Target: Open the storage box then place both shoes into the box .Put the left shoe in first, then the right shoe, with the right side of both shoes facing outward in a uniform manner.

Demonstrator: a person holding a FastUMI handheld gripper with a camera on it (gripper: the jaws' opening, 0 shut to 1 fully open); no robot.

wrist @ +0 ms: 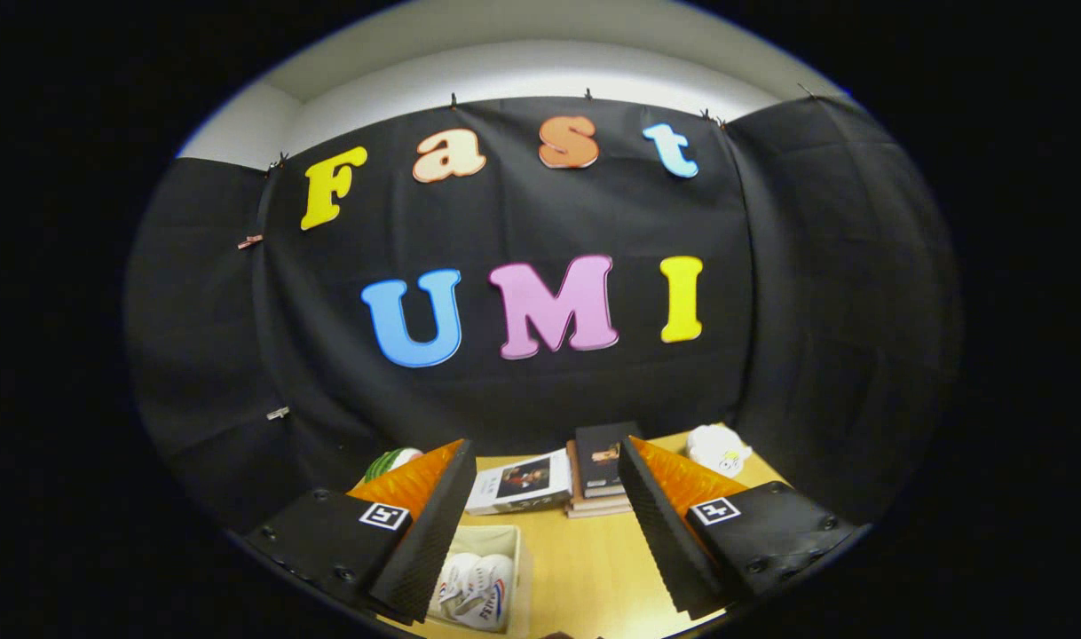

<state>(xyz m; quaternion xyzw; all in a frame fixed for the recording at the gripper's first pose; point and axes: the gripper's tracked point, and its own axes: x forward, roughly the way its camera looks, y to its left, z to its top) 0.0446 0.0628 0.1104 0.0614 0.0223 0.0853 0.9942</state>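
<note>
My gripper (540,497) is held up above the wooden table (585,568), its two fingers spread wide with nothing between them. Below the left finger (425,532) stands a beige storage box (505,538), open at the top. Inside it lie two white shoes (474,590) with red and blue markings, side by side. The left finger covers part of the box and of the shoes.
Beyond the fingers, at the back of the table, lie a white book (521,484) and a stack of dark books (601,470). A white plush toy (716,451) sits at the back right. A green and white object (390,461) peeks out at the back left.
</note>
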